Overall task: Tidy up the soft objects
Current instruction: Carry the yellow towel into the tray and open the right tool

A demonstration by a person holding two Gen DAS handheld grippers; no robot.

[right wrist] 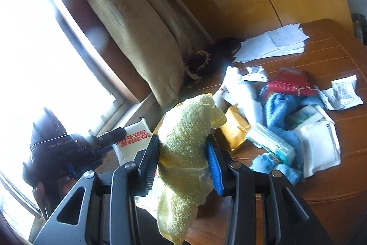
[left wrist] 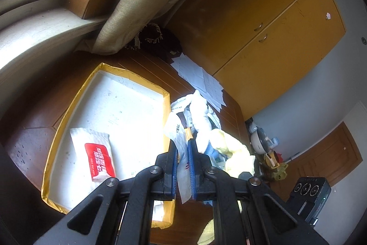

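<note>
Box point(left wrist: 49, 153) interior mostly free

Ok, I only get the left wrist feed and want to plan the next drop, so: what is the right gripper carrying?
Observer: The right gripper is shut on a pale yellow towel, which hangs below its fingers.
Operator: What is left in the pile on the table behind it?
Observer: A blue towel lies crumpled there among white packets.
Operator: Anything red?
Observer: Yes, a red packet lies at the far side of the blue towel.
Operator: And my own gripper, seen from there?
Observer: The left gripper shows at the left, dark against the window glare; what it holds is not clear from that view.
</note>
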